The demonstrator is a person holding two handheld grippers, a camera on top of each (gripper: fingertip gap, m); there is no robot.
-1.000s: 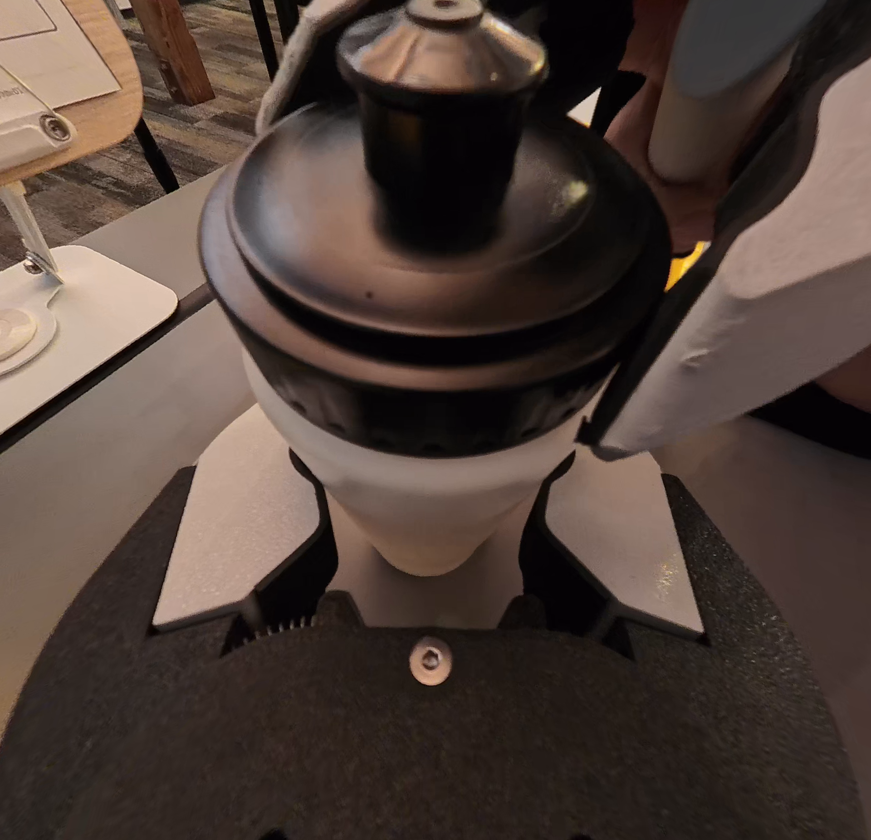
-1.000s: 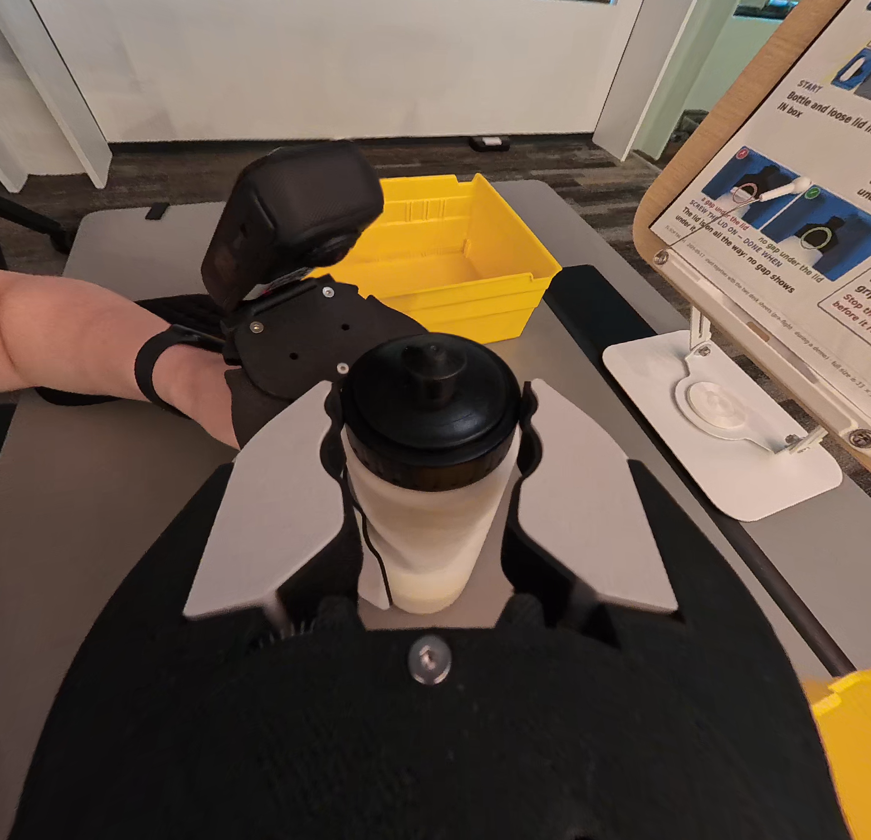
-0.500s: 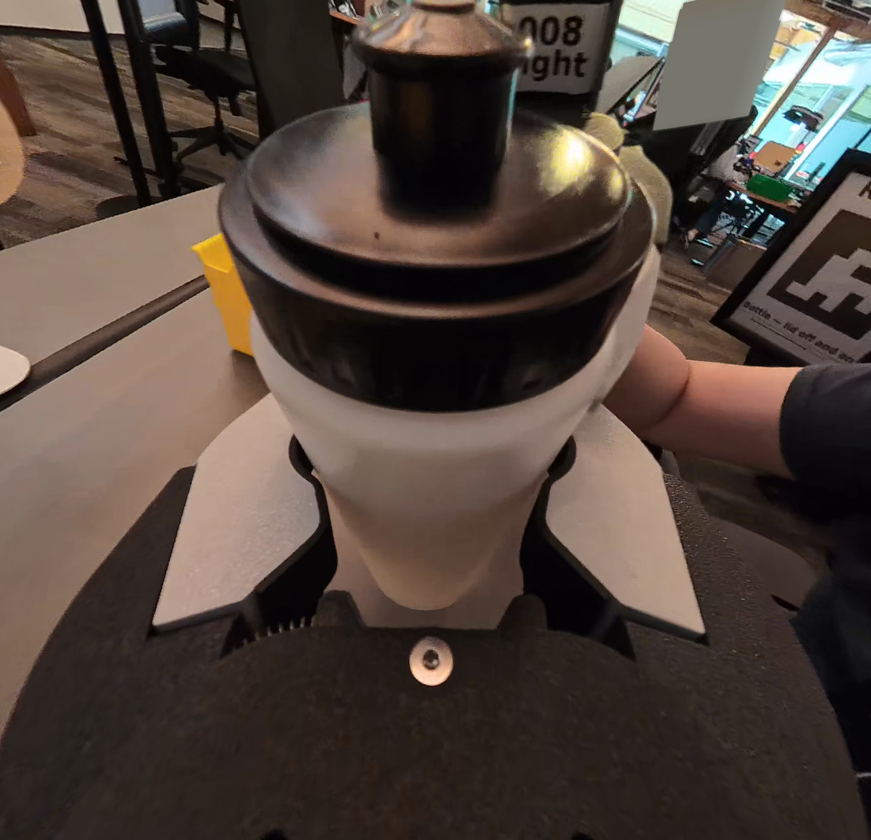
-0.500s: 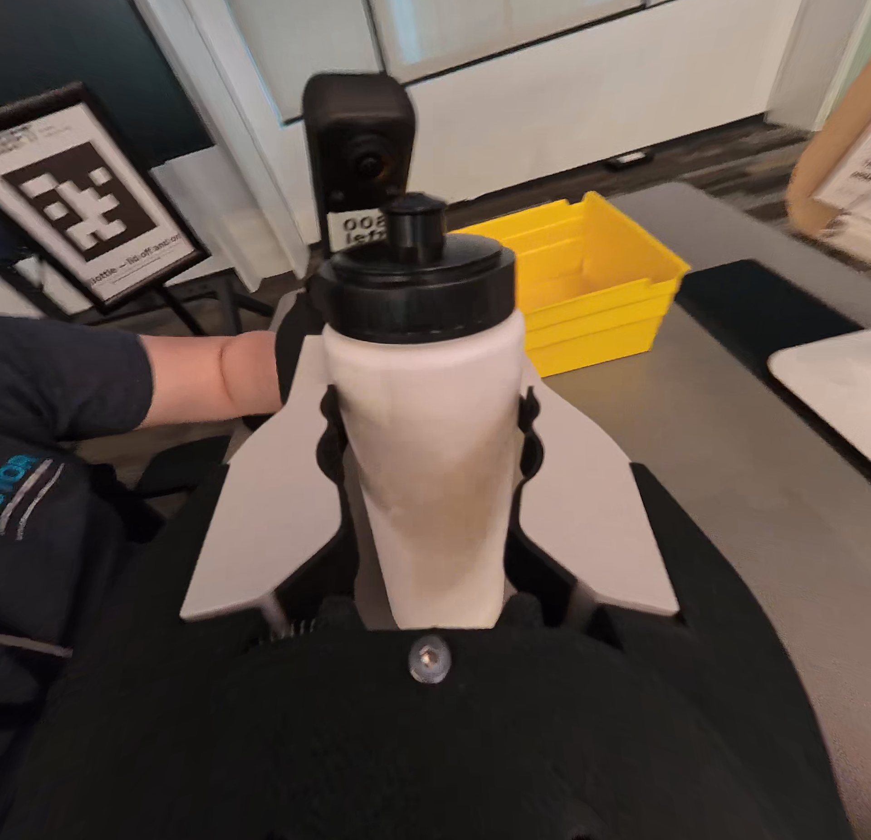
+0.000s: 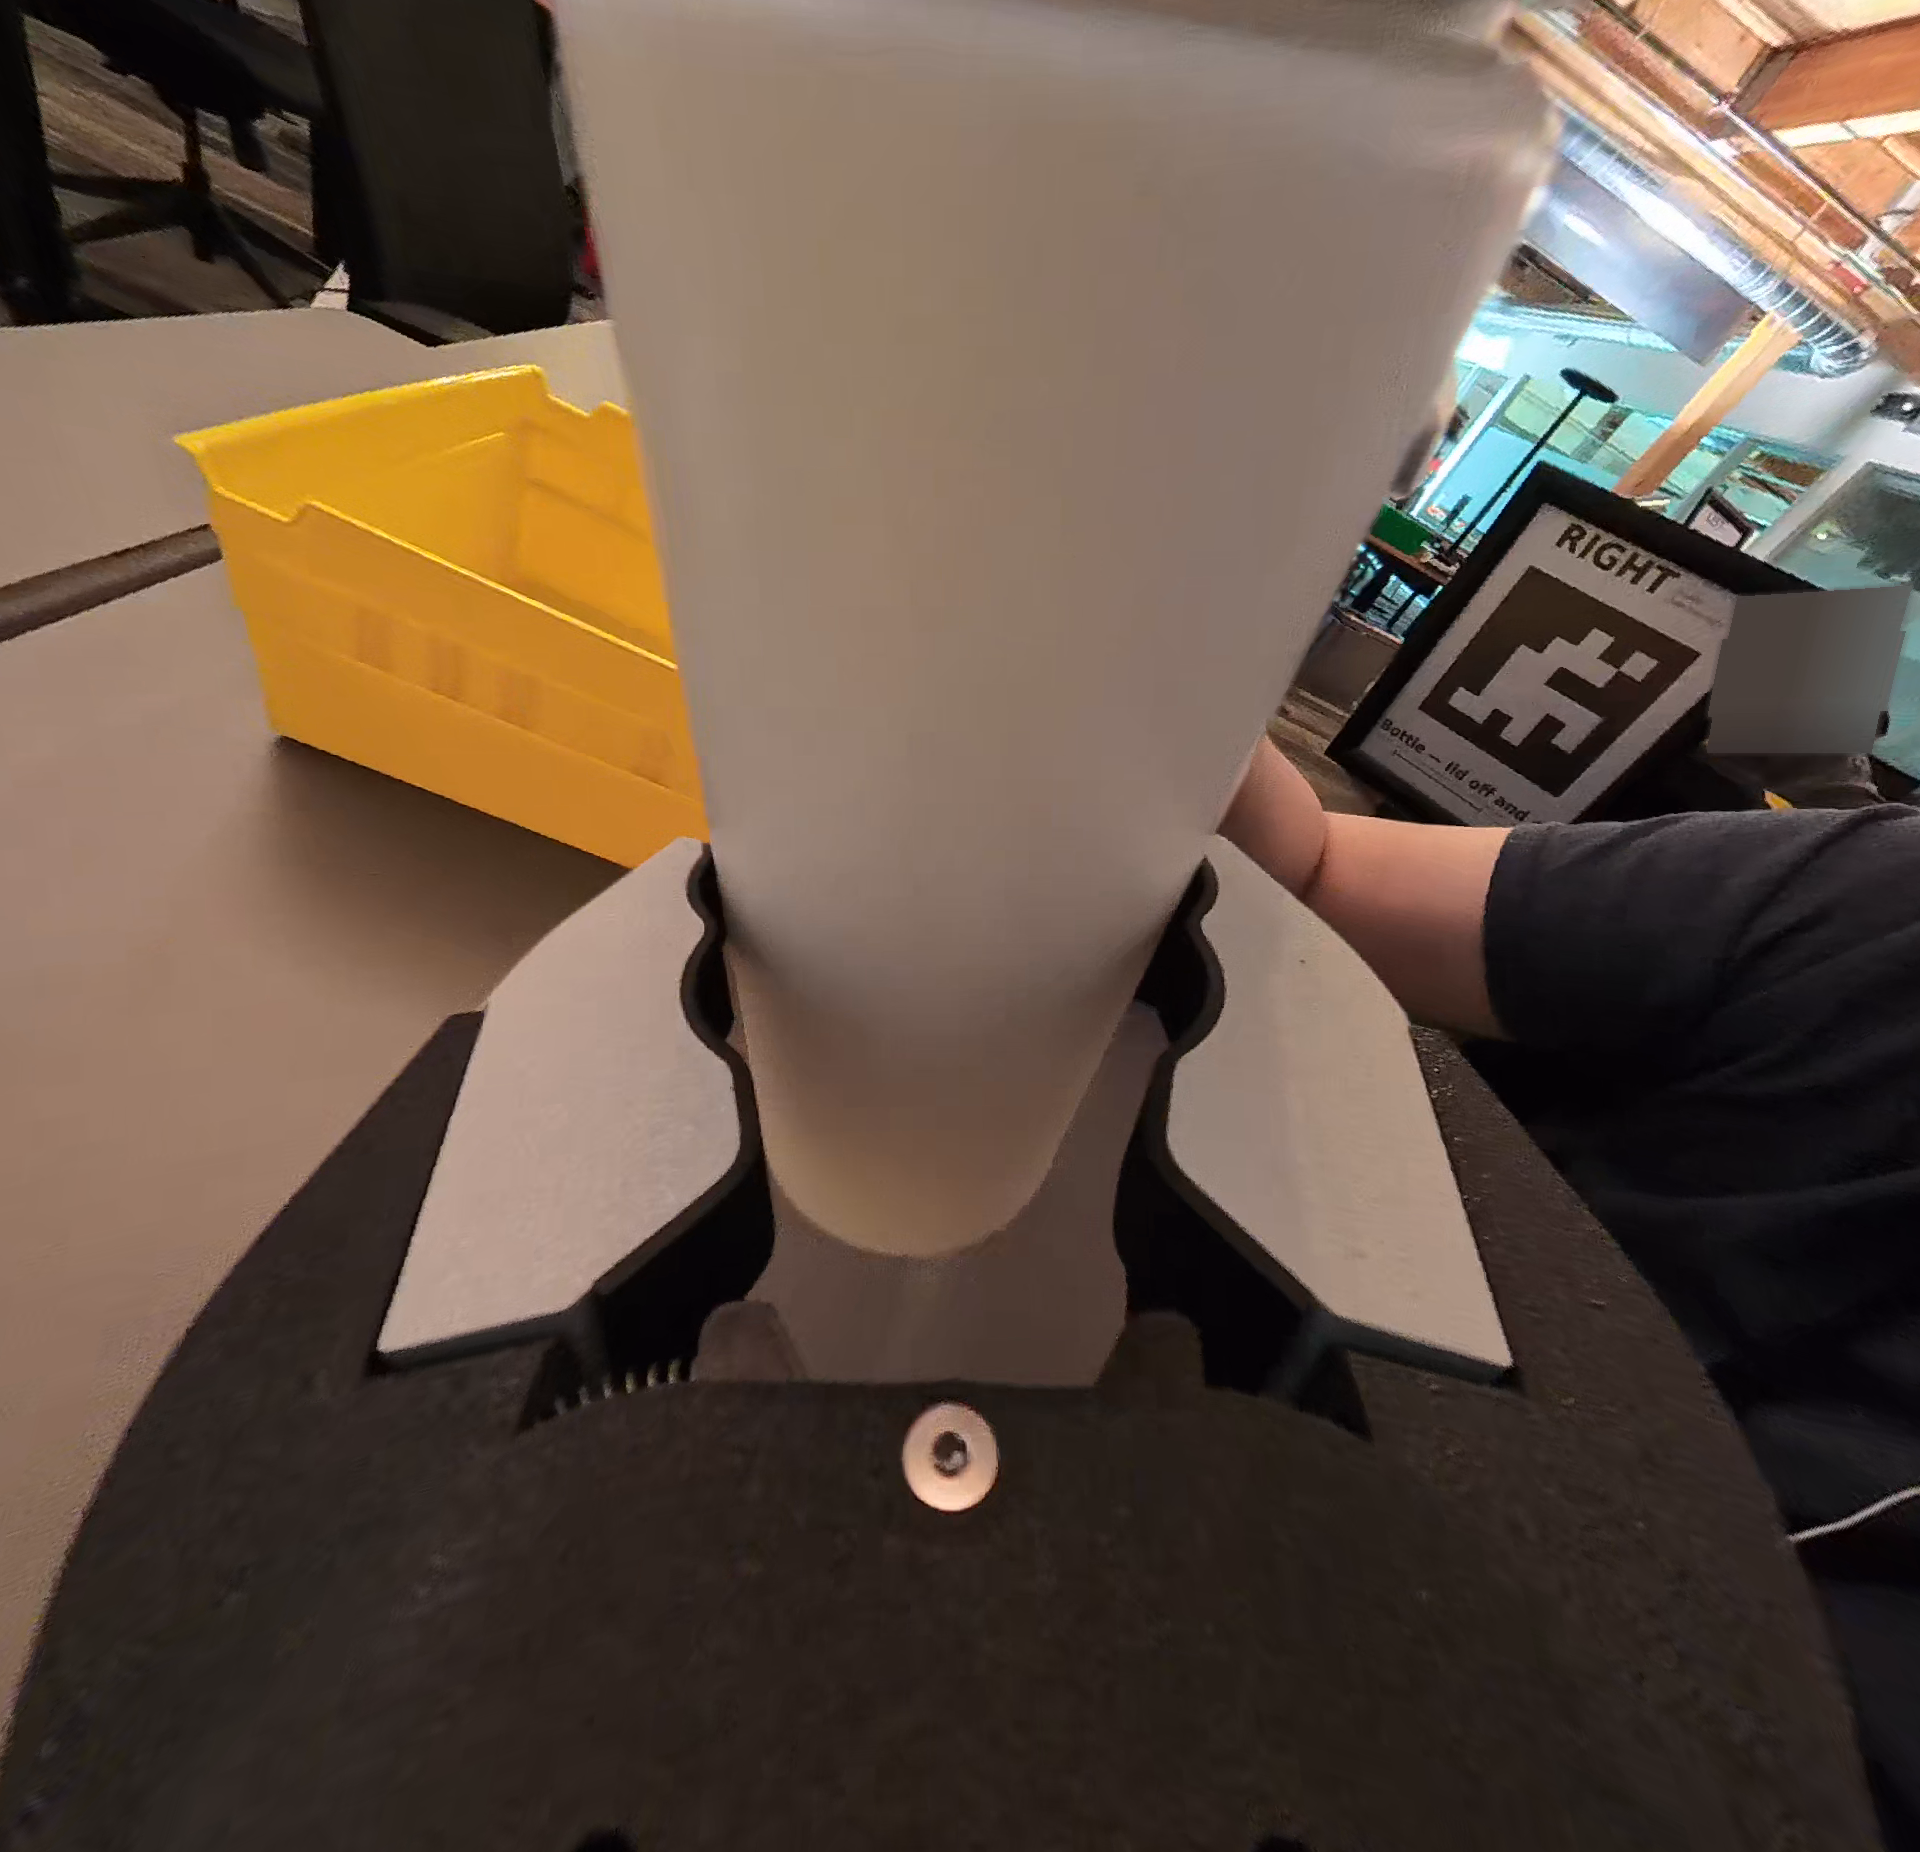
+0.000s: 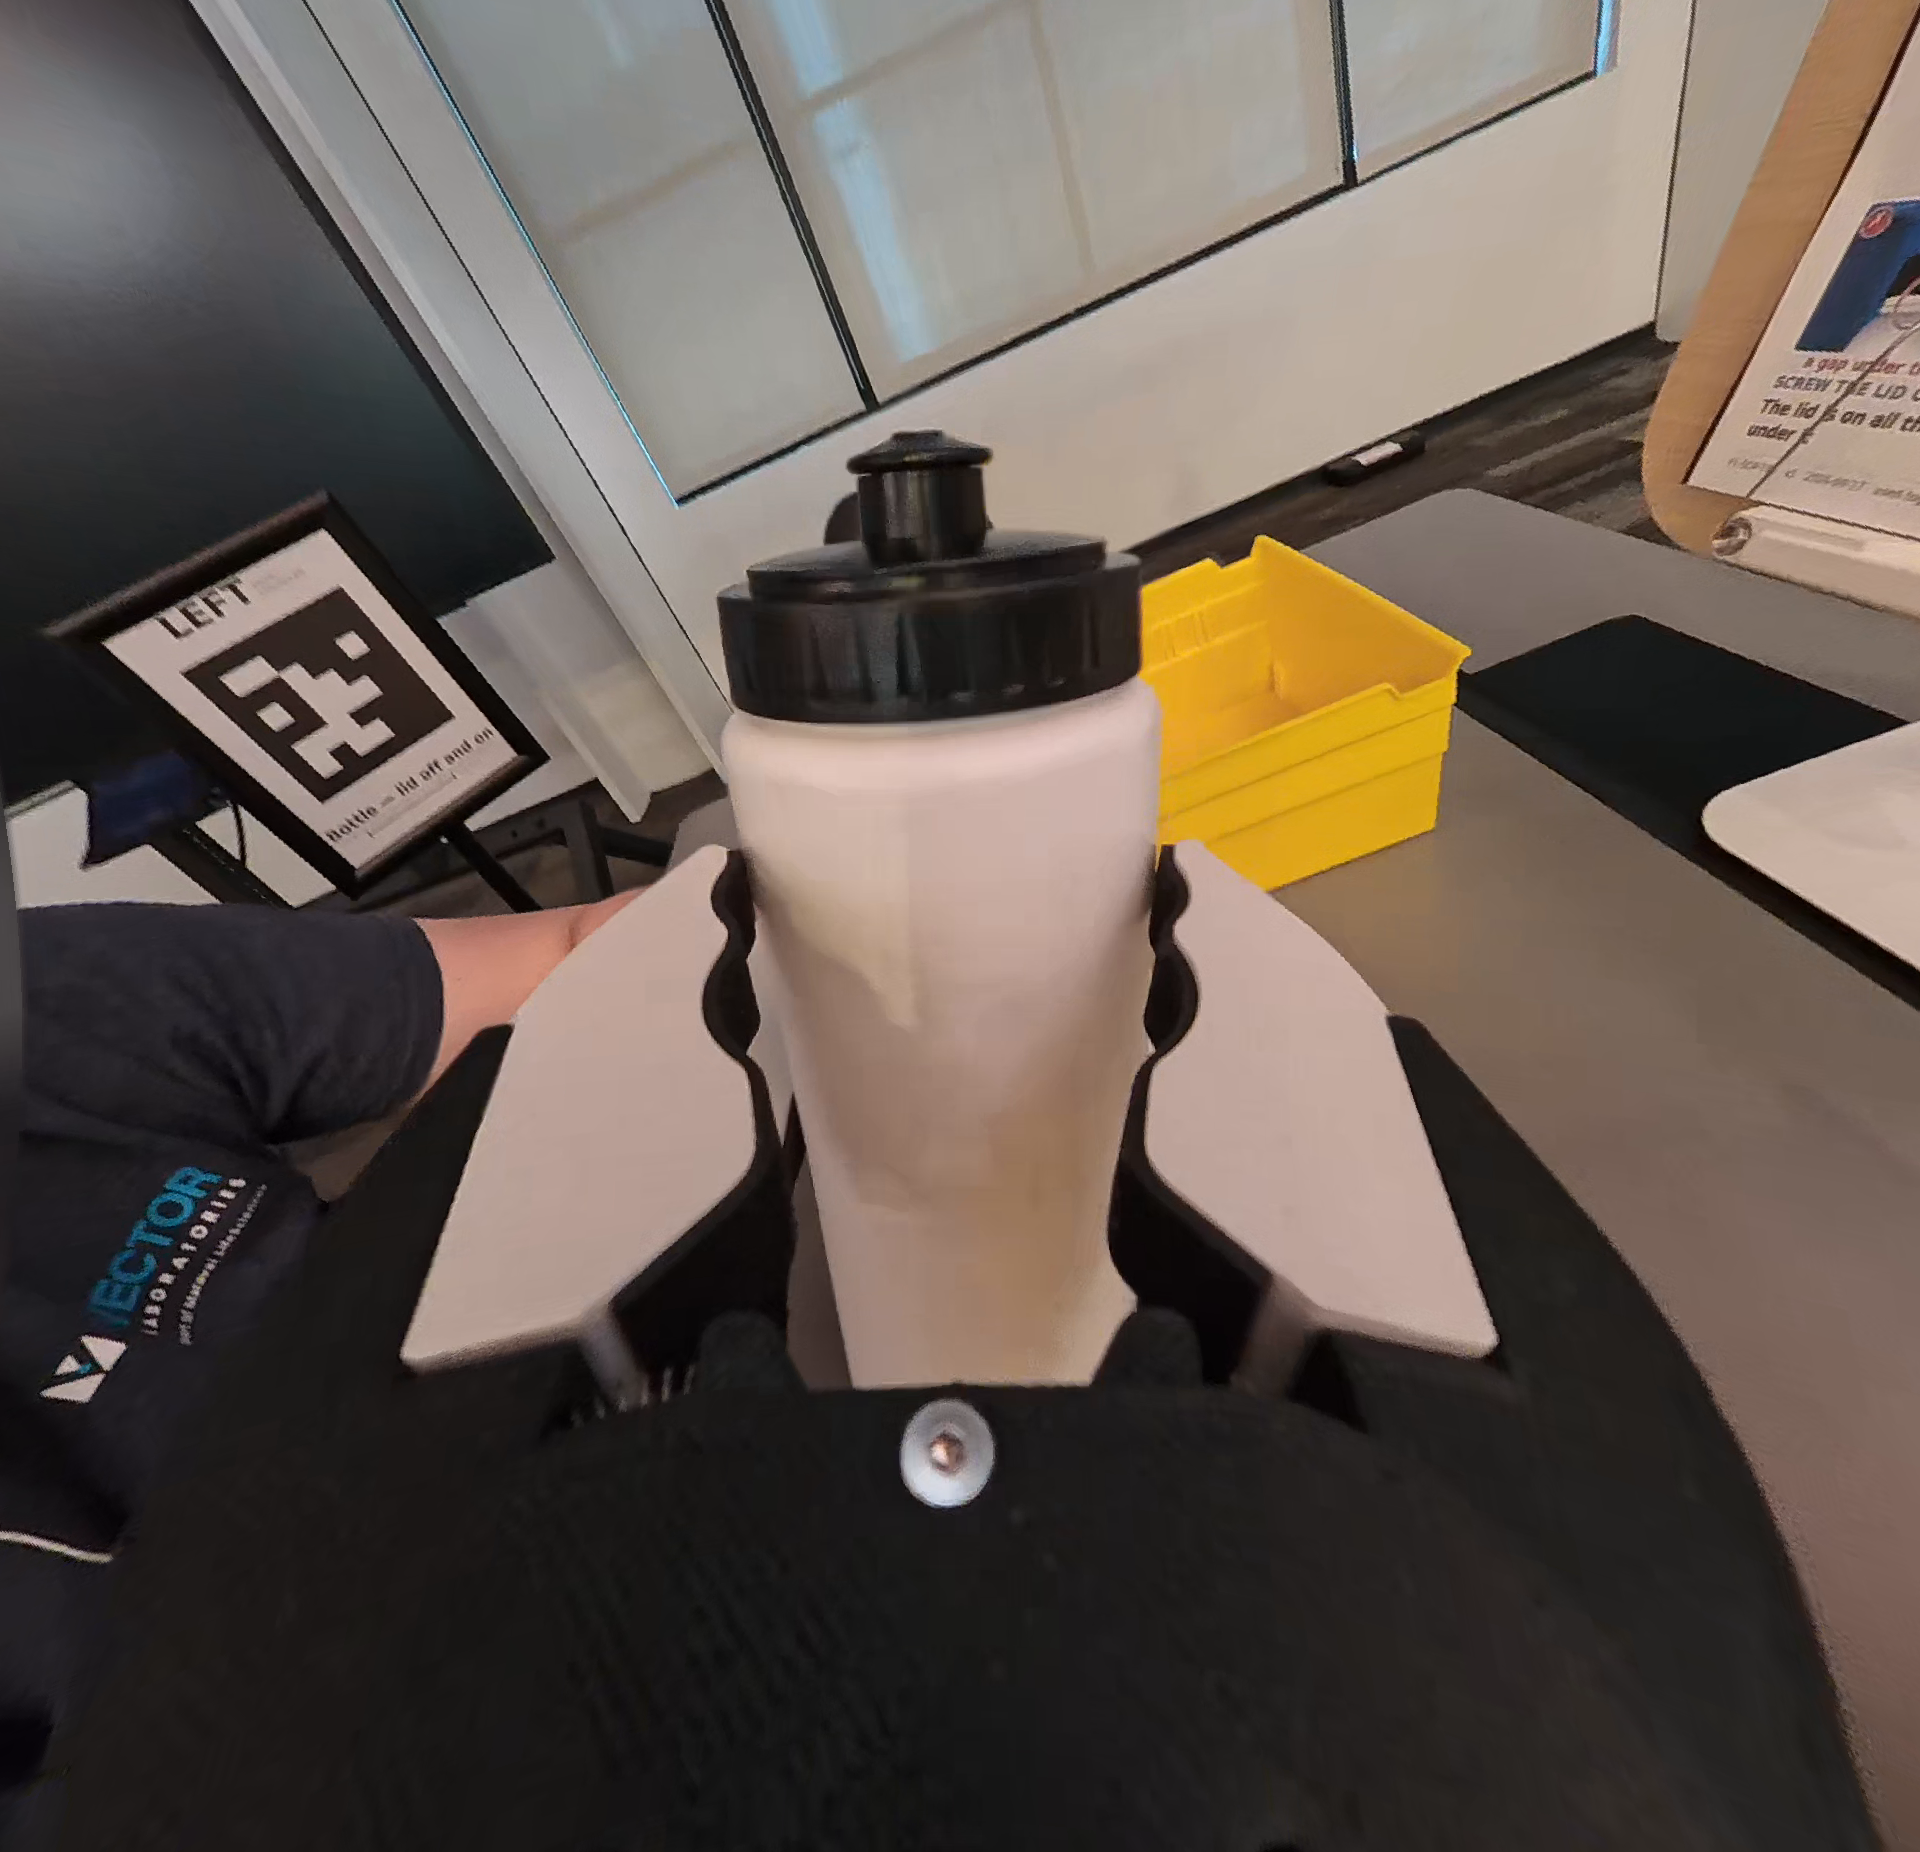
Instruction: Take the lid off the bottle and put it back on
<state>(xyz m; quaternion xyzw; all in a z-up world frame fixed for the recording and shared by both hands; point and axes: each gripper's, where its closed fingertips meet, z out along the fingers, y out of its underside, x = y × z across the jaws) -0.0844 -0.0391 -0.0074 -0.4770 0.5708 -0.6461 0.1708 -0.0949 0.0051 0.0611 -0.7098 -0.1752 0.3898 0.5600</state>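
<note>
Grey tabletop (image 5: 156,971), open yellow plastic bin (image 5: 436,639) far left. Left gripper (image 5: 951,909) pinching white plastic bottle (image 5: 987,555) low on its body. A second ago at lid height; cap now cropped above.

Window wall behind. Right gripper (image 6: 945,898) clamped on the same upright bottle, mid-body. Black ribbed screw lid (image 6: 925,649) seated flush, probably refitted. Bare table rightward, bin well apart.

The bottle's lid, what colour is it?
Black; the lid shows best in the right wrist view.
</note>
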